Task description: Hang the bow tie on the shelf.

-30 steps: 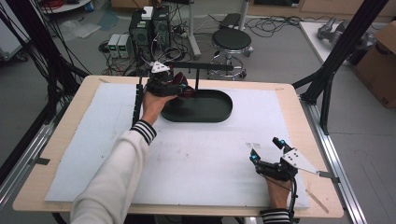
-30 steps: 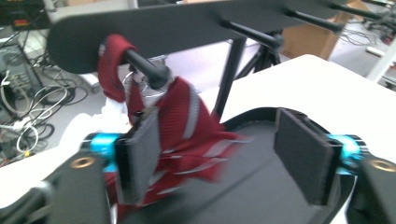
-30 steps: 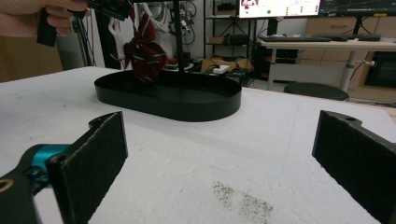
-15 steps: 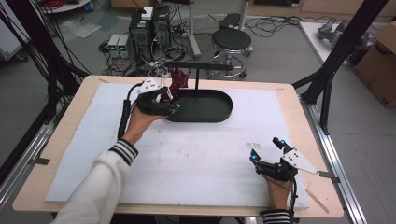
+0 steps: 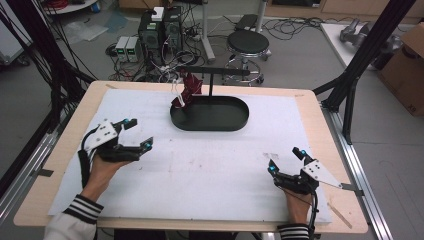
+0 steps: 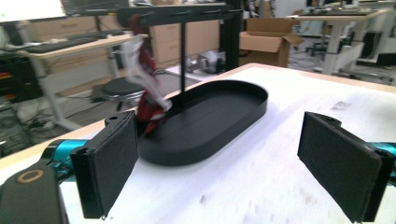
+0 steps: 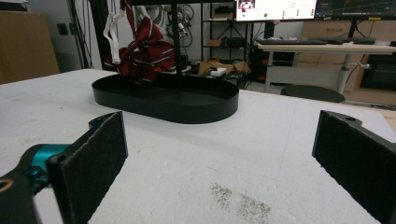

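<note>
Hanging from the stand's bar over the black tray, the red bow tie sits apart from both released claws, left claw and right claw.

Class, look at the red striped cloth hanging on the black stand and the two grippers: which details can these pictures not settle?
- How the red striped cloth is fastened to the crossbar: cut by the top edge in the right gripper view, motion-blurred in the left gripper view, too small in the high view.
- What kind of garment it is: bunched up.
- The stand's post foot in the black tray: hidden by the tray's wall.
</note>
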A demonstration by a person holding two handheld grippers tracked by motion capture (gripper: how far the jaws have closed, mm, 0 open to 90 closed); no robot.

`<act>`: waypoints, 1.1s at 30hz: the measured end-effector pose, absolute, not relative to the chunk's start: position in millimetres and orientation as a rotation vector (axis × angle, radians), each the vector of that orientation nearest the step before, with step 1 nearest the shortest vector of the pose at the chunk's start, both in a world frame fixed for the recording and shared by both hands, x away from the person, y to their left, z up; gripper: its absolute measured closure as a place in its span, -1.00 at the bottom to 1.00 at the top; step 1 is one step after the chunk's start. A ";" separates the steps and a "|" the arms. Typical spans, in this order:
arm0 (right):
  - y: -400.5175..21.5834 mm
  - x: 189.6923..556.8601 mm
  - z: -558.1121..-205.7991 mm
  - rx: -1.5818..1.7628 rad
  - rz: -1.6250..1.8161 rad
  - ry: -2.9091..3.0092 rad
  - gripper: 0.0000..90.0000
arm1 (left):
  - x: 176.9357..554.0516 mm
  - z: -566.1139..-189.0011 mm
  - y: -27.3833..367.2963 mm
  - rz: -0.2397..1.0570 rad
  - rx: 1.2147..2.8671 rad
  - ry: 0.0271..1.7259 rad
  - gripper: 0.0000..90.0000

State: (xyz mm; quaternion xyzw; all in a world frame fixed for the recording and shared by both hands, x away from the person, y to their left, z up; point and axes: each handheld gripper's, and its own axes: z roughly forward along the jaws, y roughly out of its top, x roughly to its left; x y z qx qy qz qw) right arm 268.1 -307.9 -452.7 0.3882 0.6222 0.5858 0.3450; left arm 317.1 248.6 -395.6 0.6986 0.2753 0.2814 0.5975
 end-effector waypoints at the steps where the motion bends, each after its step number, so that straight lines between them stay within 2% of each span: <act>1: -307.8 268.1 -452.7 1.008 1.521 1.616 -0.95 | 312.6 -400.2 256.6 0.656 1.616 0.655 -0.71; 11: -307.8 267.7 -452.6 1.006 1.525 1.620 -0.95 | 287.8 -433.3 292.1 0.685 1.537 0.657 -0.71; 17: -307.5 268.0 -452.6 0.994 1.522 1.624 -0.95 | 282.7 -448.9 305.8 0.684 1.470 0.716 -0.71; 33: -307.8 268.1 -452.7 0.999 1.521 1.619 -0.95 | 276.5 -455.1 309.0 0.732 1.409 0.720 -0.70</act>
